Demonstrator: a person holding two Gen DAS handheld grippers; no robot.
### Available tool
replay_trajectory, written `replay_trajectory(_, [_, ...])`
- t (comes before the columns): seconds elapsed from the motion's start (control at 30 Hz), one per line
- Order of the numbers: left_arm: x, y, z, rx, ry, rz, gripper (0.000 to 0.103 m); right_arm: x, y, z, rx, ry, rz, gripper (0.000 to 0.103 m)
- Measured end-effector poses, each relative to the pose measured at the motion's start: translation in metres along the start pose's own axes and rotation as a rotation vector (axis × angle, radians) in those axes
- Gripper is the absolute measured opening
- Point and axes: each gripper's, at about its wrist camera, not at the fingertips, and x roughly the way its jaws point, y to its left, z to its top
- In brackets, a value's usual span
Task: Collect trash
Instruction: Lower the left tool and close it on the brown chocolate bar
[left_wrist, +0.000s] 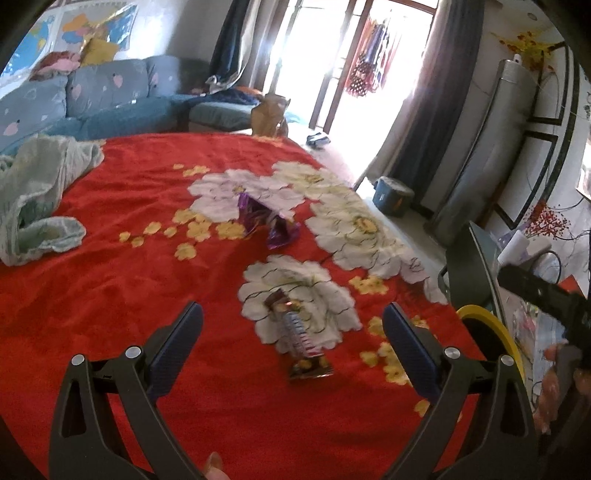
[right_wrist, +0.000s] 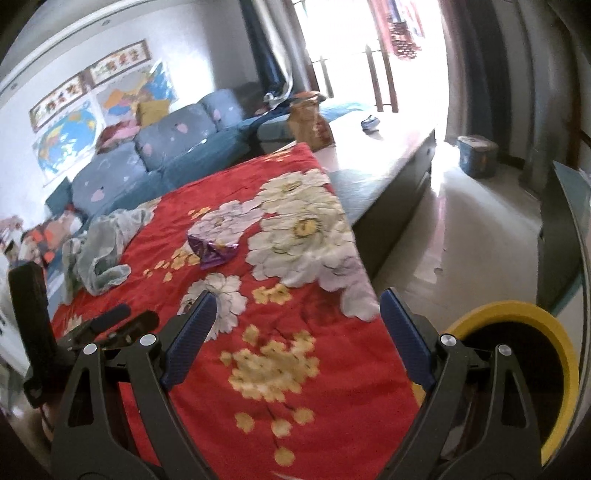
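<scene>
A: Our left tool (left_wrist: 291, 332) gapes empty over the candy wrapper (left_wrist: 301, 338) on the red blanket (left_wrist: 110, 295); our right tool (right_wrist: 297, 325), also apart, holds nothing.

B: Pinching blanket pile with the wrapper is our risk; the purple wrapper (left_wrist: 267, 221) lies farther off.

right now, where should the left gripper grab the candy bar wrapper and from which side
Probably across the middle of the candy bar wrapper, coming down from above. It lies flat on the blanket, long and narrow, running away from the left gripper, whose open jaws already stand either side of it. Closing across the narrow width should pinch it; the crimped ends look flatter and harder to catch.
</scene>
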Motion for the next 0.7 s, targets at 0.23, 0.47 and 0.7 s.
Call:
replay_trajectory(0.23, [0.017,0.011,-0.004,-0.043,0.07,-0.027,0.057,0.039,0.02,0.025,-0.072,0.053,0.041,0.082])
replay_trajectory(0.47, [0.029,0.009,-0.005,-0.056,0.103,-0.071,0.046,0.087,0.035,0.051,-0.129,0.122,0.076,0.078])
replay_trajectory(0.7, [0.046,0.018,-0.01,-0.087,0.164,-0.07,0.032,0.133,0.061,0.061,-0.201,0.204,0.121,0.073])
